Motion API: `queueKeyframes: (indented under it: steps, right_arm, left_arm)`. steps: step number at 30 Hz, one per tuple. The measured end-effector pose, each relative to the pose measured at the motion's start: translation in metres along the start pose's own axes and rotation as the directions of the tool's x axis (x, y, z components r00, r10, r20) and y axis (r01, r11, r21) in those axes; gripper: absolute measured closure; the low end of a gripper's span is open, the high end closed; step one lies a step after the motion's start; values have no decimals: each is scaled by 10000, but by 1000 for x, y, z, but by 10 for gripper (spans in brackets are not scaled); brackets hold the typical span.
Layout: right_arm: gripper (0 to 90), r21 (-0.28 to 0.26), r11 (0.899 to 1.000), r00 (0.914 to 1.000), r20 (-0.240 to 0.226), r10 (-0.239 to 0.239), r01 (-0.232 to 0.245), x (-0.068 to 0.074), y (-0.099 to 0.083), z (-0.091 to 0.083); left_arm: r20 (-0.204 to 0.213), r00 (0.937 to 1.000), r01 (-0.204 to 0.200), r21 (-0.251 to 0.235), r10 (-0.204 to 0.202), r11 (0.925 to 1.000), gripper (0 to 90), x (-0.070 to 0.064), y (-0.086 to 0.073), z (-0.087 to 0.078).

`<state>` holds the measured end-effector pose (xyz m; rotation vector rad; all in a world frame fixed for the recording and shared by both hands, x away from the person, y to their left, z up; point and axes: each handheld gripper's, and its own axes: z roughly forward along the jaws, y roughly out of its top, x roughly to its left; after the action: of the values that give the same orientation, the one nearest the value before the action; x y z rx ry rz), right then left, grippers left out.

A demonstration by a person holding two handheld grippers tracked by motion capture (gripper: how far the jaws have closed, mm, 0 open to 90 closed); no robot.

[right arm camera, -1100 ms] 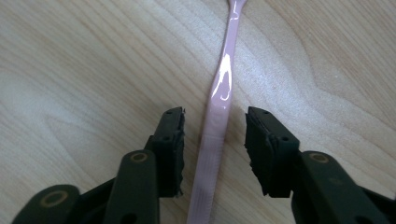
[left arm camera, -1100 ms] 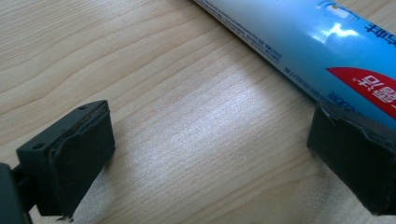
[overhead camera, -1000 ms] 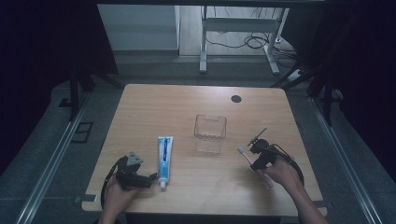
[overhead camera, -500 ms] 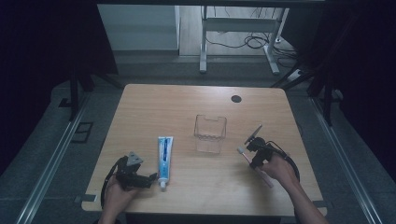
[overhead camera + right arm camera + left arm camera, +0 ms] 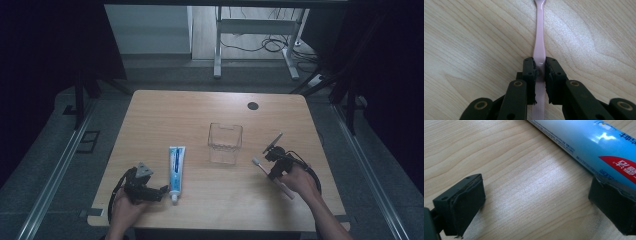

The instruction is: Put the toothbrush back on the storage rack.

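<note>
Right gripper (image 5: 539,67) was clamped on the toothbrush (image 5: 539,37) mid-handle, which ran straight ahead between the jaws, head toward the box (image 5: 225,143), near on the table (image 5: 165,115). Left gripper (image 5: 161,192), jaws apart, lay beside the tube (image 5: 175,166).

We see a pink toothbrush (image 5: 540,40) lying flat on the wooden table, its slim handle pinched between black jaws. A blue-and-white toothpaste tube (image 5: 176,165) lies flat, cap toward us, well apart from it.
</note>
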<state>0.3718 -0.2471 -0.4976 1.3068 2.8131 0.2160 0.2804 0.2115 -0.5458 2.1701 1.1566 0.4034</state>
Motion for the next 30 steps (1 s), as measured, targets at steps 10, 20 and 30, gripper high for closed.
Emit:
queueKeyframes:
  steps: [10, 20, 30]
  right_arm:
    - [783, -692, 9975, 9997, -200, -143, 129, 4, -4, -13]
    - [783, -1385, 9902, 9987, -438, -248, 185, 9, -6, -25]
    - [784, -2440, 9696, 9970, -699, -333, 153, 11, -7, -48]
  left_arm:
    - [0, 10000, 0, 0, 0, 10000, 8, 0, 0, 0]
    - [1, 10000, -2, 1, 2, 10000, 9, 0, 0, 0]
    - [3, 10000, -31, 25, 31, 10000, 8, 0, 0, 0]
